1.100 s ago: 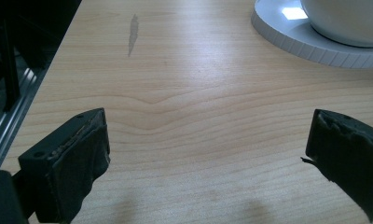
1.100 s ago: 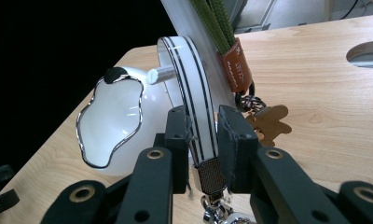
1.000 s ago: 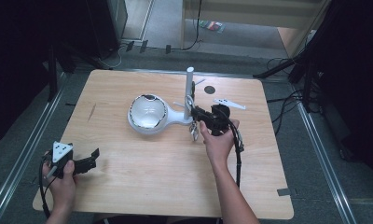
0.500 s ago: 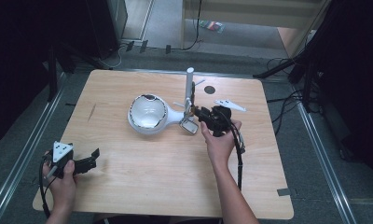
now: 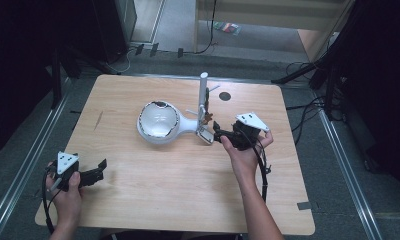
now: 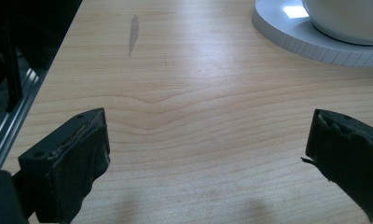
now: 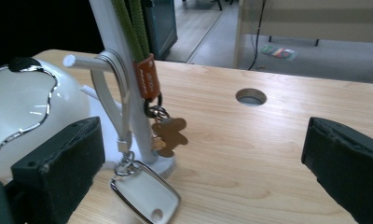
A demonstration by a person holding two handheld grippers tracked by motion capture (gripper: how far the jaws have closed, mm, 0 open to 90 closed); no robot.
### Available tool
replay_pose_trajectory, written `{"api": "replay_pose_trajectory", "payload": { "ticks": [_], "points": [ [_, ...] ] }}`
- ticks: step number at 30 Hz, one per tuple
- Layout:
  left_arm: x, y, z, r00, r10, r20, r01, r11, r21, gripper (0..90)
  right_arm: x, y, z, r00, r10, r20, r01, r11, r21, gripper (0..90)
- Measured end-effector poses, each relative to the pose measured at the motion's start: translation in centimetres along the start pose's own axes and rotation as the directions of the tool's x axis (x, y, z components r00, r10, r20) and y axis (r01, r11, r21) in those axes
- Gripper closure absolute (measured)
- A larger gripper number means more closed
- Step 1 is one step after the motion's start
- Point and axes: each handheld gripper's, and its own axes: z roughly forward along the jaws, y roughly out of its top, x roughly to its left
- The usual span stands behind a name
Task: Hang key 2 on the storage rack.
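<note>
R claw [image 7: 203,154] just opened wide, nothing betw. jaws, near keyring tag [image 7: 145,196]; L claw [image 6: 208,154] open.

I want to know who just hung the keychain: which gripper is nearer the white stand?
Right. The right gripper sits just beside the stand, jaws open toward its base. The left gripper rests far off near the table's near-left corner.
</note>
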Motion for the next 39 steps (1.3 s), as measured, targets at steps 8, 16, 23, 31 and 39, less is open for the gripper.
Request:
{"api": "replay_pose_trajectory", "payload": {
  "ticks": [8, 16, 23, 31, 39],
  "points": [
    [0.0, 0.0, 0.0, 1.0000, 0.004, -0.002, -0.004, 1.0000, 0.001, 0.0, -1.0, -0.9, -1.4, 0.9997, -0.016, 0.021, 0.016, 1.000, -0.004, 0.0],
    [-0.1, 0.0, 0.0, 1.0000, 0.004, -0.004, -0.004, 1.0000, 0.001, 0.0, -2.1, -1.8, -2.5, 0.9989, -0.008, 0.047, 0.008, 1.000, 0.009, 0.0],
    [-0.1, 0.0, 0.0, 1.0000, 0.003, -0.004, -0.003, 1.0000, 0.002, 0.0, -3.1, -2.5, -3.5, 0.9981, -0.013, 0.060, 0.012, 1.000, 0.024, 0.0],
    [-0.1, 0.0, 0.0, 1.0000, 0.003, -0.004, -0.003, 1.0000, 0.003, 0.0, -4.3, -3.4, -4.8, 0.9966, -0.015, 0.082, 0.012, 0.999, 0.032, 0.0],
    [0.0, 0.0, 0.0, 1.0000, 0.003, -0.001, -0.003, 1.0000, 0.003, 0.0, -5.6, -4.8, -6.0, 0.9939, 0.000, 0.110, -0.004, 0.999, 0.042, 0.0]
  ]
}}
